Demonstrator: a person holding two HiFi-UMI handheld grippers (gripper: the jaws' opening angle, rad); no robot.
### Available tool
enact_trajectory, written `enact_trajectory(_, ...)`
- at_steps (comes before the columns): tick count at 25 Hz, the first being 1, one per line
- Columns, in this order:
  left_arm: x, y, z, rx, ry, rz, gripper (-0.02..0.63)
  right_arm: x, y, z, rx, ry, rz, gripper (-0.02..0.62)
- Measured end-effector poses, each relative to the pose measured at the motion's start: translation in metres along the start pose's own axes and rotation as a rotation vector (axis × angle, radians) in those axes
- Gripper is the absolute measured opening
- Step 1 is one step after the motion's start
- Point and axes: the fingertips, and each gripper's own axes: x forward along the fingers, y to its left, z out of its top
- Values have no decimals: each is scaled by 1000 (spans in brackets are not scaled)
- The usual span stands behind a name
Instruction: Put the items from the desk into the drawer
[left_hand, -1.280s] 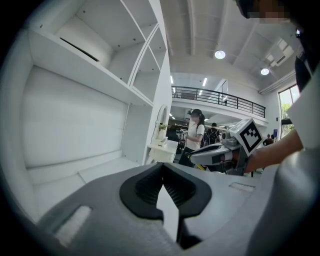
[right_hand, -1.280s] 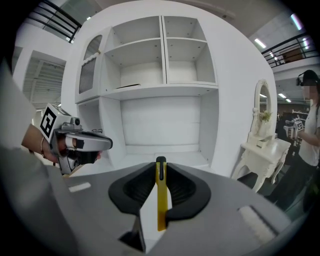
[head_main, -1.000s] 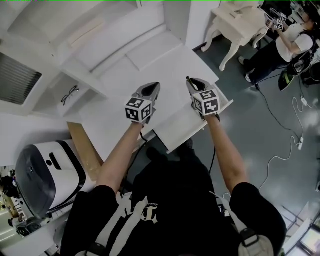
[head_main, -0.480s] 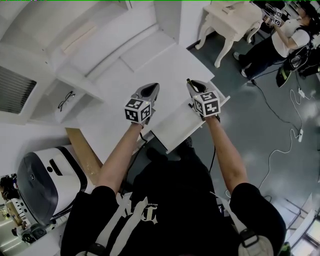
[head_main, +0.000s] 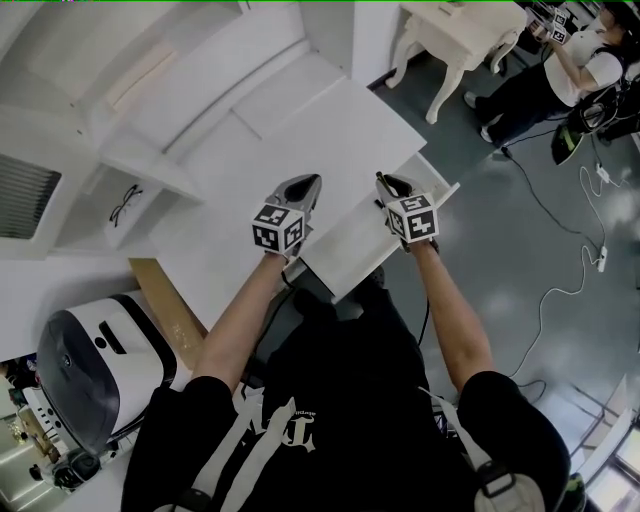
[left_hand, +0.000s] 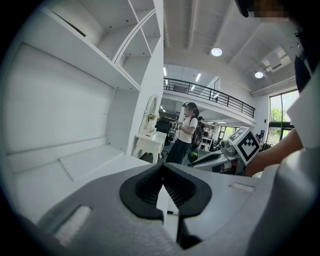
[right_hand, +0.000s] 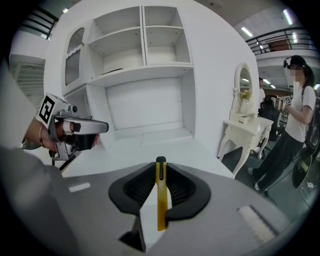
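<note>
R claw (right_hand: 160, 171), pinching thin yellow pen (right_hand: 160, 202), should dip low into open white drawer (head_main: 347, 250) b4 letting go; L claw (left_hand: 163, 181) is pressed together.

The drawer (head_main: 350, 270) juts from the near edge of the desk (head_main: 310, 130), glasses (head_main: 124, 203) on a shelf (head_main: 90, 218) at left

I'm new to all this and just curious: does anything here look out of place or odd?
Nothing looks spilled, broken or askew. The only stray thing is a pair of glasses, alone in a shelf nook left of the desk. The right gripper has its jaws closed on a yellow pen.
</note>
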Motion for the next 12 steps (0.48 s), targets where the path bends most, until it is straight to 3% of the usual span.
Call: enact_trajectory(12,14,-5,-54,-59,71,-26,5,24,-3,-111,95,190,2,67)
